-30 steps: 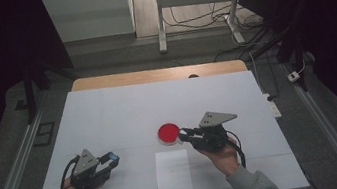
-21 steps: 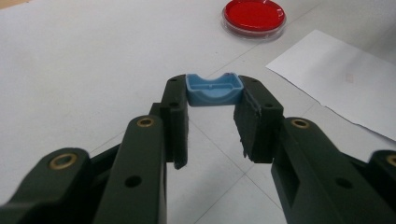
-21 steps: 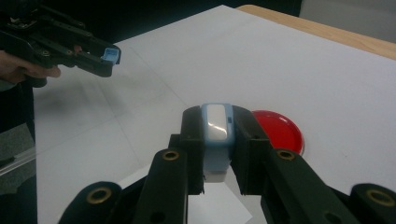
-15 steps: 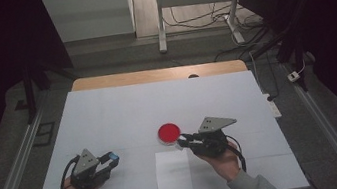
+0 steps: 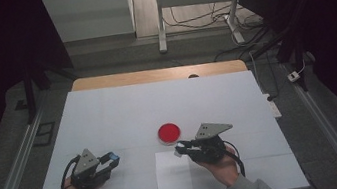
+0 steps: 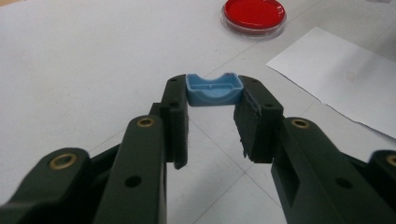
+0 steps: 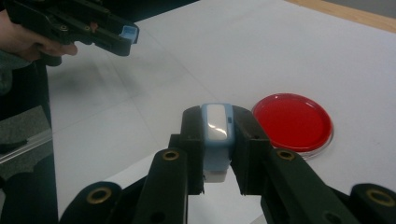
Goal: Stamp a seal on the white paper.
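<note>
My left gripper (image 6: 212,100) is clamped on one small blue cap (image 6: 214,89), pinched at the very tips of its jaws and held just above the table. My right gripper (image 7: 215,126) is clamped on one pale blue and white device (image 7: 216,135), standing upright between the pads with its white face towards the camera; I can read no brand or writing on either piece.

From the high view I see the left gripper (image 5: 110,160) low on the left of the white table (image 5: 108,113) and the right gripper (image 5: 181,149) near the middle, well apart from each other, each in one of my hands.

Beyond them I count one round red dish (image 5: 168,133) with a clear rim, lying flat just beside the right gripper's tips, and one blank white sheet of paper (image 5: 174,179) at the near edge, below that gripper. The sheet (image 6: 341,84) bears only a faint mark I cannot read. Nothing lies between the two grippers.
</note>
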A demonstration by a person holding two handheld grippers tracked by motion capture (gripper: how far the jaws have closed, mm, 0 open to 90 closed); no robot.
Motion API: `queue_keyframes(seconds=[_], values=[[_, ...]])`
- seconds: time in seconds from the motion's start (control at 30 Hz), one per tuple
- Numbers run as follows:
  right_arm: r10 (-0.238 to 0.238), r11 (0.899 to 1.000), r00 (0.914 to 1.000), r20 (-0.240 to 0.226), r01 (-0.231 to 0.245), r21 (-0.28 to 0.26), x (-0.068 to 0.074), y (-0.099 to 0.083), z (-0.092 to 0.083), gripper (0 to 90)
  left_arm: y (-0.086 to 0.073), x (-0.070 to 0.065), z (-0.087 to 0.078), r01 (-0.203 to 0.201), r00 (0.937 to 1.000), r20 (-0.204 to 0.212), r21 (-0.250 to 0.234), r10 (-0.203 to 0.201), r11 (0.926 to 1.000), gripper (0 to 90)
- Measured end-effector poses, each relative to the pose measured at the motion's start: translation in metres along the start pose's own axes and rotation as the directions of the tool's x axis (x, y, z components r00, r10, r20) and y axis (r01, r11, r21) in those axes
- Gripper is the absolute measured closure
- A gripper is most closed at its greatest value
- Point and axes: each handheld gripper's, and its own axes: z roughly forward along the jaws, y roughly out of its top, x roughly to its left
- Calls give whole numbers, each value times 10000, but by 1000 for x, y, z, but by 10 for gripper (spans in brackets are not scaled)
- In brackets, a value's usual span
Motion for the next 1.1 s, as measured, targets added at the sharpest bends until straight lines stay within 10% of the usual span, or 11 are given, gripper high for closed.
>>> queue_keyframes(seconds=[1.1], values=[[-863, 9917, 9931, -793, 933, 890, 24, -12, 19, 753, 0, 0, 0, 6, 10000, 7, 18, -6, 10000, 655]])
